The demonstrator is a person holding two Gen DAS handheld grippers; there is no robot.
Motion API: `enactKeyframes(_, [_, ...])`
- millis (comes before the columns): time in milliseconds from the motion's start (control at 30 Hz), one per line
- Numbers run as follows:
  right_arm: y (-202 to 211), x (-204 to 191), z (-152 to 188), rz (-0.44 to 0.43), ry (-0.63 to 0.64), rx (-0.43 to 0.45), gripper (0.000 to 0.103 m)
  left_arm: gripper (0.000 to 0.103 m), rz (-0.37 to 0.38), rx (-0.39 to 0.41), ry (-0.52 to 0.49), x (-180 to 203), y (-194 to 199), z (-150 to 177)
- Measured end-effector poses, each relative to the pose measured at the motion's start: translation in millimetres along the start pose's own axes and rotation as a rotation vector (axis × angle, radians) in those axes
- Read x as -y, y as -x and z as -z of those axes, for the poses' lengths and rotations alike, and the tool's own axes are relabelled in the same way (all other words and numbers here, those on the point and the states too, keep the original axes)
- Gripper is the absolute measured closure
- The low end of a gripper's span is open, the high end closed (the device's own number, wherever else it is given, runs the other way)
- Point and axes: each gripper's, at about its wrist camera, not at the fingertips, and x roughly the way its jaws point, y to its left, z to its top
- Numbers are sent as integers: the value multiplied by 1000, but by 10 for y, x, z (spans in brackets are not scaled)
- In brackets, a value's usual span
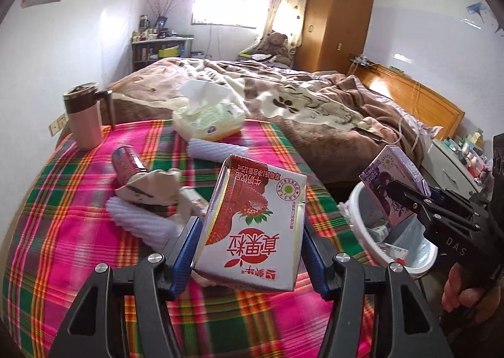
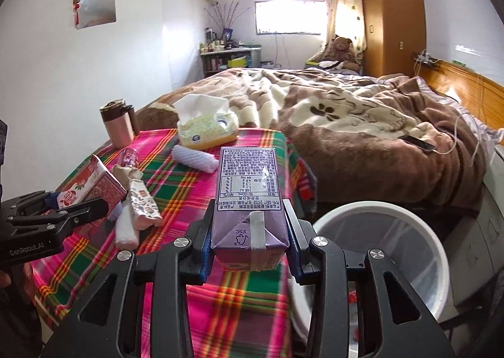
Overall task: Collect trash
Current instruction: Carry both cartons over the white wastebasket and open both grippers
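Observation:
My left gripper (image 1: 250,239) is shut on a red-and-white strawberry milk carton (image 1: 255,219), held above the plaid tablecloth (image 1: 78,232). The same carton (image 2: 91,189) shows at the left of the right wrist view, in the left gripper (image 2: 74,203). My right gripper (image 2: 250,232) is shut on a purple drink carton (image 2: 249,197); in the left wrist view this carton (image 1: 392,181) hangs over the white trash bin (image 1: 419,260). The bin (image 2: 415,232) stands beside the table, lined with a clear bag. A red can (image 1: 127,162) and crumpled paper (image 1: 151,191) lie on the cloth.
A tissue box (image 1: 208,118), a lidded travel mug (image 1: 83,117) and white ribbed foam sleeves (image 1: 141,219) sit on the table. Behind it is a bed with a brown blanket (image 2: 346,124), a wooden wardrobe (image 2: 390,11) and a shelf (image 2: 226,58). A hand (image 1: 463,291) holds the right gripper.

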Motion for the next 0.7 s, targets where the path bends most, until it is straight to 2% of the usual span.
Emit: enactKeyframes(700, [352,781,203,142,-120,16,64,42,185,-9,-105,1251,-301,-57])
